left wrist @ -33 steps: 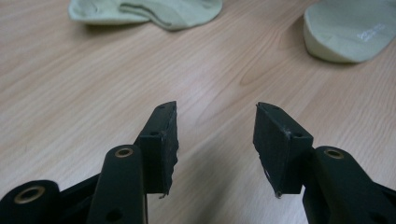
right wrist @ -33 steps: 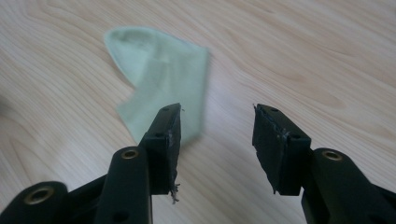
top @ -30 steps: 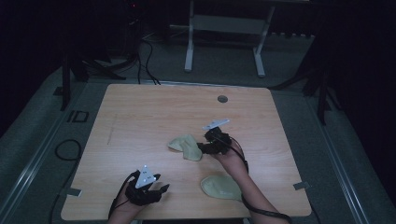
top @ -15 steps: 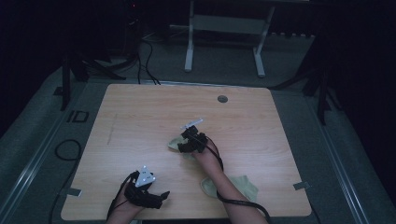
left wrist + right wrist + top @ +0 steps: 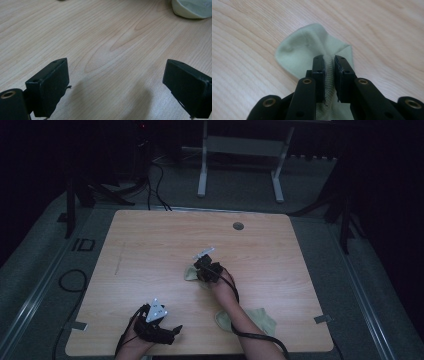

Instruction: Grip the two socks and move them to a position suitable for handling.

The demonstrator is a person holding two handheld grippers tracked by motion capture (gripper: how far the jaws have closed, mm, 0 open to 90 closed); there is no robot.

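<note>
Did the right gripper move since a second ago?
Yes. The right gripper slid left across the table, away from its right edge, and is pinching the sock.

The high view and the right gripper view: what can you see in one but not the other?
The high view alone takes in the whole light wooden table, the left gripper near its front edge, a second pale green sock beside the person's right forearm, and the dark floor with cables and a metal stand behind.

The right gripper view alone reveals the grip up close: the two black jaws are pinched on a ribbed fold of the sock.

Both share the right gripper, the pale green sock it holds and the wood grain.
</note>
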